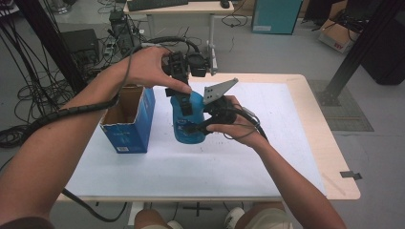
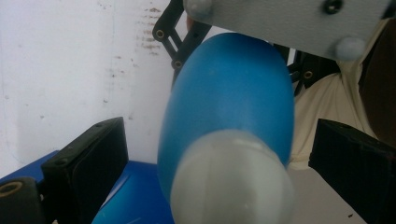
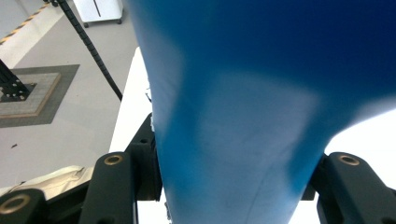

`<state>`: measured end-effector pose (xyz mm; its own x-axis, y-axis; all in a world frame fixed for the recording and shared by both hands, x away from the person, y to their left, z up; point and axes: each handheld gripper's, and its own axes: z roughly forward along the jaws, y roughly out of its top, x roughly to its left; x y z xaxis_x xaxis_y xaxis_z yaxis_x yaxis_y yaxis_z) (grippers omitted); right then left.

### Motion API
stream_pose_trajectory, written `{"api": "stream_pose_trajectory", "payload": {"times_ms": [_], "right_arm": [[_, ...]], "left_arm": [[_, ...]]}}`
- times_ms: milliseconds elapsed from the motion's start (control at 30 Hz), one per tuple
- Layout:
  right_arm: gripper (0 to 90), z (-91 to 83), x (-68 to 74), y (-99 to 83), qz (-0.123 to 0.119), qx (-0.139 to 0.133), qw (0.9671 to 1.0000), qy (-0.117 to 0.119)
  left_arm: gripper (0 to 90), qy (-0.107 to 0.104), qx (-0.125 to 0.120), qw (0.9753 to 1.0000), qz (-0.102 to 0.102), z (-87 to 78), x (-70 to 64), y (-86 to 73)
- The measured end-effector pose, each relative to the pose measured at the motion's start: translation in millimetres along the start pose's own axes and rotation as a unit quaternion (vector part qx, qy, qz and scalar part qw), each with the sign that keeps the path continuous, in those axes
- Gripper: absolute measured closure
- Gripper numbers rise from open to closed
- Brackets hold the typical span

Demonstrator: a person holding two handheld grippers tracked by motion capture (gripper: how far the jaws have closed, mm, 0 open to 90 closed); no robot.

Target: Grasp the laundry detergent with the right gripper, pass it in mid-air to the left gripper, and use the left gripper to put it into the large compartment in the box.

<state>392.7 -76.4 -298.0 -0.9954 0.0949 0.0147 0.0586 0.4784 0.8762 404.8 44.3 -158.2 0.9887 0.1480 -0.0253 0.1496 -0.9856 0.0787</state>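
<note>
Blue bottle [image 1: 187, 125], one, label unreadable, stands on the table [image 1: 248, 157] beside one blue box [image 1: 130, 119]. Right hand-held gripper [image 1: 198, 126] clamps its body; left hand-held gripper [image 1: 184, 98] spread around its white cap [image 2: 231, 179].

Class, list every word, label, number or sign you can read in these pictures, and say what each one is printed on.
None can be read.
Blue box: a small white label low on its front, too small and blurred.
Blue bottle: pale print on its side, partly behind the right hand-held gripper, blurred.
Cardboard box on the floor: a red mark, too small to read.
Both gripper views show the bottle's plain blue surface, no text.
</note>
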Motion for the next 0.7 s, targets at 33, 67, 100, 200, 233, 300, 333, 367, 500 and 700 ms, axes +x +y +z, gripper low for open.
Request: {"api": "stream_pose_trajectory", "payload": {"times_ms": [33, 67, 100, 200, 233, 300, 333, 367, 500, 700], "right_arm": [[43.7, -0.9, -0.5, 0.7, -0.006, -0.001, 1.0000, -0.001], [43.7, -1.4, -0.5, 0.9, -0.006, -0.002, 1.0000, -0.002], [43.7, -1.4, -0.5, 0.9, -0.006, -0.002, 1.0000, -0.002], [43.7, -2.5, -0.2, 1.8, -0.004, -0.003, 1.0000, -0.005], [43.7, -3.4, -0.8, 1.9, -0.009, -0.002, 1.0000, -0.002], [43.7, -3.6, -1.9, 2.0, -0.017, -0.003, 0.9999, 0.000], [43.7, -3.6, -2.0, 2.2, -0.019, -0.004, 0.9998, 0.000], [43.7, -3.6, -1.6, 2.5, -0.019, -0.005, 0.9998, -0.001], [43.7, -4.6, -1.2, 3.3, -0.022, -0.002, 0.9998, -0.001], [43.6, -5.1, -1.0, 3.8, -0.021, -0.003, 0.9998, -0.002]], "left_arm": [[4.7, -0.001, 0.003, 1.0000, 0.003, 0.2, -0.4, 1.1], [4.7, -0.001, 0.003, 1.0000, 0.004, -0.1, -0.7, 1.7], [4.7, -0.001, 0.003, 1.0000, 0.004, -0.1, -0.7, 1.7], [4.7, 0.000, 0.005, 0.9999, 0.010, 0.2, -1.0, 2.8], [4.6, -0.006, 0.006, 0.9999, 0.009, 0.6, -1.3, 3.6], [4.7, -0.011, 0.007, 0.9999, 0.010, 0.9, -1.2, 3.6], [4.7, -0.012, 0.005, 0.9999, 0.010, 1.6, -1.5, 3.5], [4.6, -0.014, 0.008, 0.9998, 0.009, 2.7, -1.6, 3.7], [4.7, -0.015, 0.011, 0.9997, 0.013, 3.5, -2.2, 4.1], [4.6, -0.019, 0.010, 0.9997, 0.012, 3.9, -2.5, 5.2]]}}
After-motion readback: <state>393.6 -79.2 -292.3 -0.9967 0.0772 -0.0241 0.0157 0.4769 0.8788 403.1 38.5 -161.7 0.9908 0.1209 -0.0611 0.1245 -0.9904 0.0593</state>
